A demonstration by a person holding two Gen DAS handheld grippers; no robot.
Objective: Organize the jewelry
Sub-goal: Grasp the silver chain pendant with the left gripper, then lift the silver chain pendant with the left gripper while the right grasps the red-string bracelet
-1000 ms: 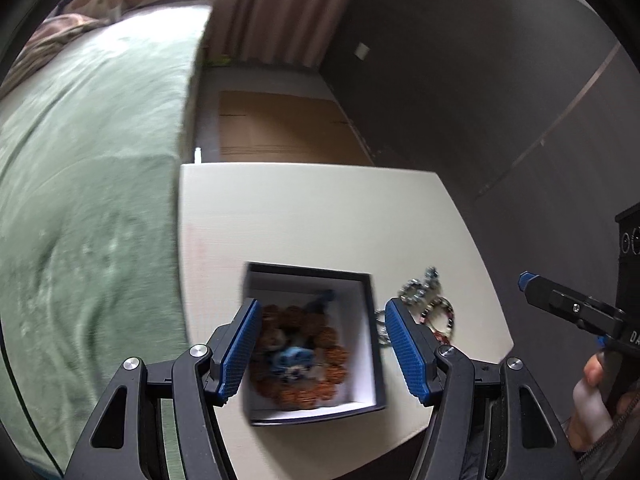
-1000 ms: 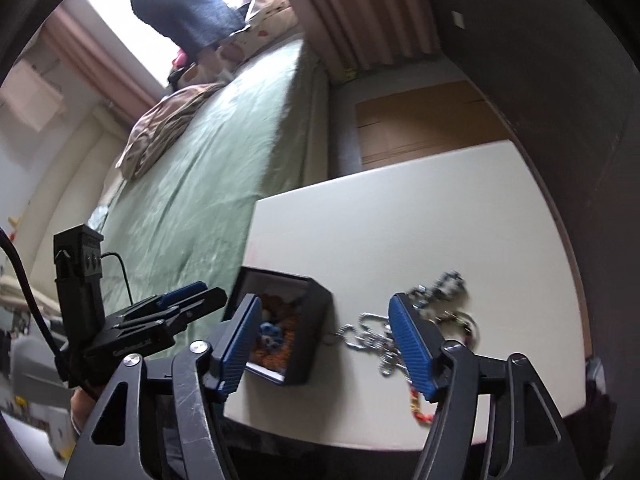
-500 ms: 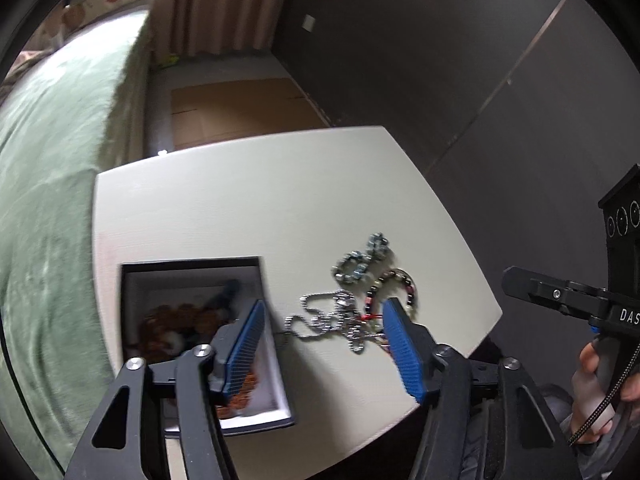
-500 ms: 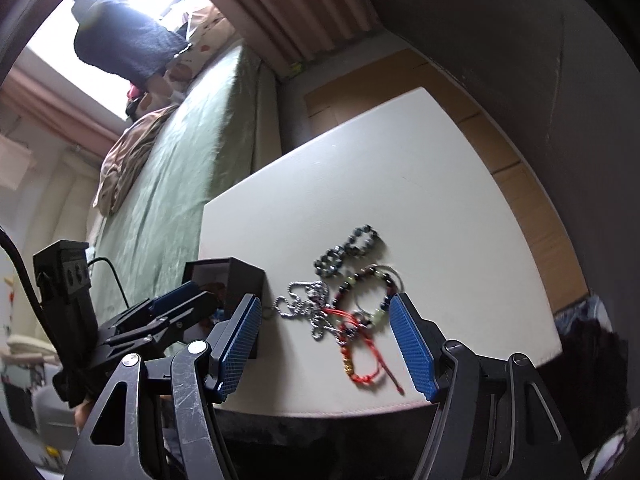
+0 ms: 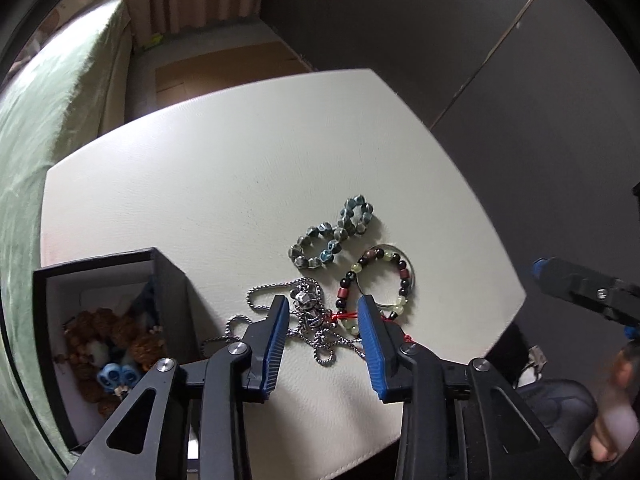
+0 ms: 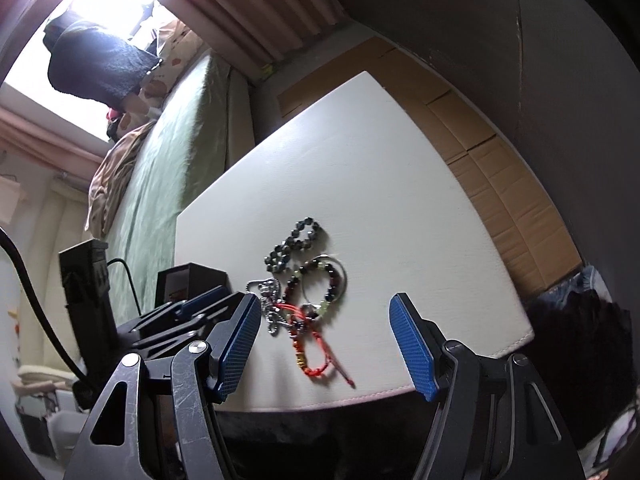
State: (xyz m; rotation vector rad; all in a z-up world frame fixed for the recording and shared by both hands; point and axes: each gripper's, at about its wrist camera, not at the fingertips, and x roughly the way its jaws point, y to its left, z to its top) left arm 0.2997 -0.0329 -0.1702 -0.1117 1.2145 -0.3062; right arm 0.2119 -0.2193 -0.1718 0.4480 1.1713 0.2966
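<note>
On the white table (image 5: pixel 240 168) lies a pile of jewelry: a silver chain with a pendant (image 5: pixel 308 308), a red cord bracelet (image 6: pixel 316 360), a bracelet of dark, green and red beads (image 5: pixel 402 276) and a grey-blue bead bracelet (image 5: pixel 336 236). My left gripper (image 5: pixel 323 308) hangs over the chain. Its jaws are closing, with the pendant between them and the pads not pressing on it. My right gripper (image 6: pixel 324 304) stands open above the same pile, holding nothing. At the left an open black box (image 5: pixel 172 280) holds a brown bead bracelet (image 5: pixel 120 340).
A bed with a green cover (image 5: pixel 48 100) runs along the table's left side. Flattened cardboard (image 6: pixel 500 184) lies on the floor beyond the table, beside a dark wall (image 5: pixel 480 60). The table's near edge (image 6: pixel 360 396) is just below the grippers. A person's hand (image 5: pixel 616 412) holds the right gripper.
My left gripper has swung right from over the box to over the chain, sunk lower, and its jaws have narrowed. My right gripper has rolled and come down closer to the pile.
</note>
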